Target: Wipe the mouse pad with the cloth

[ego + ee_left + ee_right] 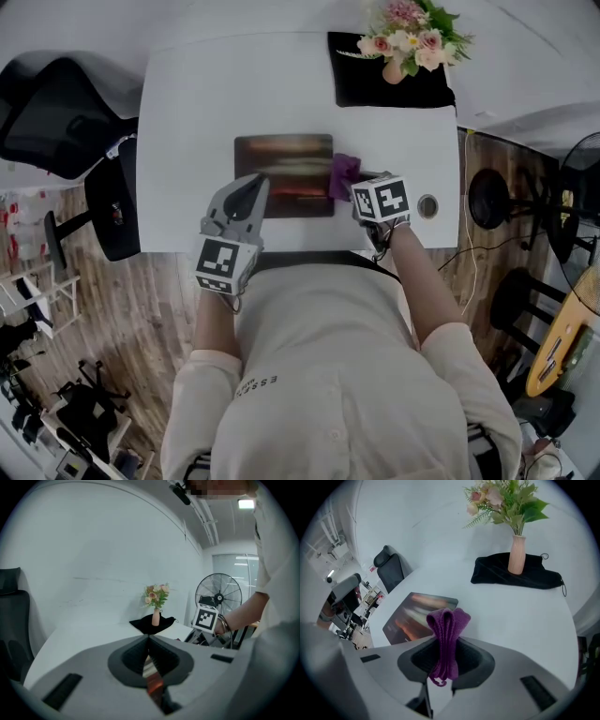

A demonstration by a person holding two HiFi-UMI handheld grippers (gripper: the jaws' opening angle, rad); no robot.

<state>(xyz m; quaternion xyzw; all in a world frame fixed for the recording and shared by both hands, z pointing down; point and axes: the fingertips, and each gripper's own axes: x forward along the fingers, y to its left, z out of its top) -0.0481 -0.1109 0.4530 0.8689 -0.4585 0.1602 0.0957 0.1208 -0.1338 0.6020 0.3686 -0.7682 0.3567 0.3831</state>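
Note:
The mouse pad (284, 173), dark with reddish streaks, lies flat on the white table near its front edge. My right gripper (351, 185) is at the pad's right edge, shut on a folded purple cloth (343, 174). In the right gripper view the cloth (447, 620) sticks up out of that gripper (444, 641), with the pad (412, 616) ahead to the left. My left gripper (257, 180) rests over the pad's near left part, jaws shut. In the left gripper view a strip of the pad (152, 677) shows below that gripper's (149, 639) closed tips.
A vase of flowers (405, 42) stands on a black cloth (375, 80) at the table's (187, 112) far right. A round cable hole (427, 205) sits near the right edge. An office chair (56, 112) is off to the left and a fan (583, 178) to the right.

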